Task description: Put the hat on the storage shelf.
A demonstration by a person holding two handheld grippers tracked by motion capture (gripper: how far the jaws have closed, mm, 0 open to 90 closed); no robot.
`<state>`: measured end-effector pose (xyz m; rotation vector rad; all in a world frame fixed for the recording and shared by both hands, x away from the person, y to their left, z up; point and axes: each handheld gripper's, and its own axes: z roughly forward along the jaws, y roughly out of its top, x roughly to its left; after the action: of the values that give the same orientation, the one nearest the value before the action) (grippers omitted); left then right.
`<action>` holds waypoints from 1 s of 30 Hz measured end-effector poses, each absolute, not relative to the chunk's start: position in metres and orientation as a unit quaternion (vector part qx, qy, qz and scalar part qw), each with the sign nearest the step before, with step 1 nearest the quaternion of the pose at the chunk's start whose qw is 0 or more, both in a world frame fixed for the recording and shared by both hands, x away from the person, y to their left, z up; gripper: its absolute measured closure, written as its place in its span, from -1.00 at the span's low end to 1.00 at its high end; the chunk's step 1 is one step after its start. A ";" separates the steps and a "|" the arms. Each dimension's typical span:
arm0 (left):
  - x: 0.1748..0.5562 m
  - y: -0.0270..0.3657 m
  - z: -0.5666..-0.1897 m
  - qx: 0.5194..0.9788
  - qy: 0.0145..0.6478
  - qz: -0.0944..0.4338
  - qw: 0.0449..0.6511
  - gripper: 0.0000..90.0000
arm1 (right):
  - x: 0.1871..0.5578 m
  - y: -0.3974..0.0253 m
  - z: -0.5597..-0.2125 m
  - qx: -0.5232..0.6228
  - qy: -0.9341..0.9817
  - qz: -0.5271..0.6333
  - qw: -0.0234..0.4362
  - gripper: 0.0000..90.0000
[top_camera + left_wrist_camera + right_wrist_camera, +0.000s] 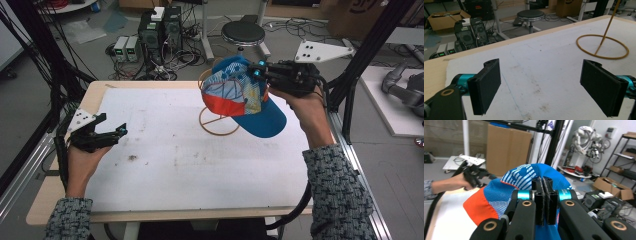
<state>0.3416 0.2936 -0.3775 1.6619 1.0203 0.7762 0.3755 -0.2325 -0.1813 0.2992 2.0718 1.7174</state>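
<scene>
**Cap held over the wire stand at the far edge of the desk**

We saw the right gripper (258, 71) raised above the far right part of the desk (45, 200), its jaws pinched together on the fabric of a blue, orange and patterned cap (240, 95). In the right gripper view the two black pads met with only a thin fold of the cap (524, 182) between them, and the crown bulged up around and behind them. From the high view the cap hung in the air, tilted, with its blue brim pointing toward the right edge of the desk and down. It sat directly over a yellow wire stand (219, 125), whose round base ring lay on the white mat (175, 165) near the far edge, right of the middle. The upper loop of the stand showed just behind the cap's crown; we could not tell whether cap and stand were touching.

The left gripper (120, 132) rested low by the left edge of the desk, well apart from the cap. Its jaws stood wide apart with nothing between them, as the left gripper view made plain: bare mat (544, 75) lay between the two pads, and the stand's ring (602, 56) sat farther off toward the far right.
</scene>
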 end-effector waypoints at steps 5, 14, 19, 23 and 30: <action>0.342 0.294 -0.378 0.686 0.422 0.320 0.499 -0.62 | 0.390 -0.230 -0.179 0.121 0.745 0.615 0.228 0.99; 0.343 0.295 -0.380 0.685 0.423 0.318 0.500 -0.62 | 0.413 -0.225 -0.181 0.148 0.737 0.611 0.249 0.99; 0.343 0.294 -0.380 0.687 0.422 0.317 0.500 -0.62 | 0.425 -0.227 -0.181 0.164 0.730 0.610 0.261 0.99; 0.343 0.295 -0.381 0.686 0.423 0.316 0.501 -0.62 | 0.434 -0.226 -0.183 0.178 0.724 0.608 0.272 0.99; 0.343 0.295 -0.381 0.686 0.423 0.315 0.501 -0.62 | 0.447 -0.217 -0.189 0.196 0.722 0.602 0.278 0.99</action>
<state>0.3434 0.2950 -0.3813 1.6578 1.0234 0.7614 0.4466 -0.2166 -0.1887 0.5257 1.9389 1.6163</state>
